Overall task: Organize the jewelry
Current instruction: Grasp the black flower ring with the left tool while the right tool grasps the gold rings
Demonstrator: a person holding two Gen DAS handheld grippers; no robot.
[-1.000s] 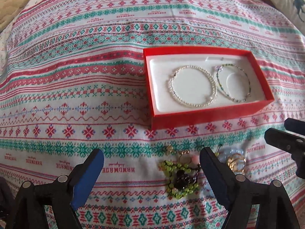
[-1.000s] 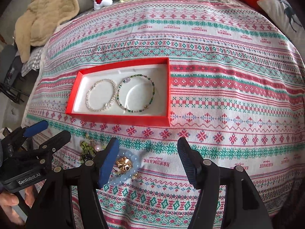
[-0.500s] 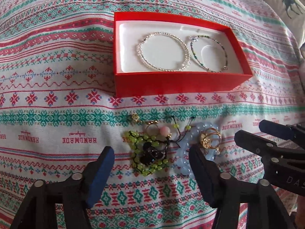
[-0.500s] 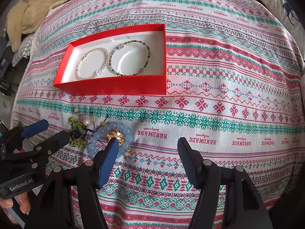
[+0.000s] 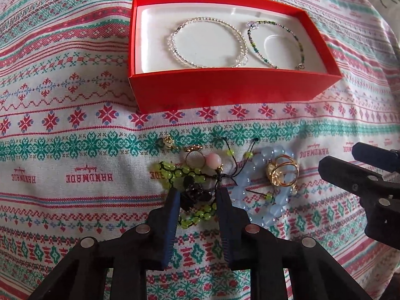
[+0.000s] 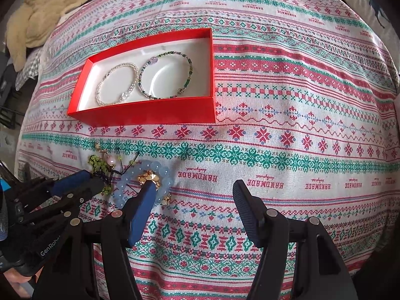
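Spread over the bed, a patterned bedspread (image 6: 287,115) in red, green and white bands is covering nearly everything, and the word HANDMADE is printed on it in several places. At the far left edge a beige blanket (image 6: 42,12) is lying in a heap.

On the bedspread a red box (image 5: 225,92) with a white lining is sitting open. Inside it two bracelets are lying flat side by side: a clear bead bracelet (image 5: 207,42) on the left and a green bead bracelet (image 5: 277,43) on the right, just beside each other.

In front of the box, on the cloth, a small pile of loose jewelry is waiting. A pale blue bead bracelet (image 5: 260,187) is lying there with a gold ring (image 5: 282,170) resting on top of it. To its left a lime green bead bracelet (image 5: 180,172) with black cord is tangled around a dark charm (image 5: 195,195), and a pink bead (image 5: 213,160) and a small gold earring (image 5: 170,141) are lying near.

The left tongs (image 5: 197,196) are pointing down over the green bracelet; their jaws have just been closing, with the charm and green beads between them, but I cannot tell if the pads are already pressing. The right tongs (image 6: 192,187) are standing released, one tip over the blue bracelet, nothing between.
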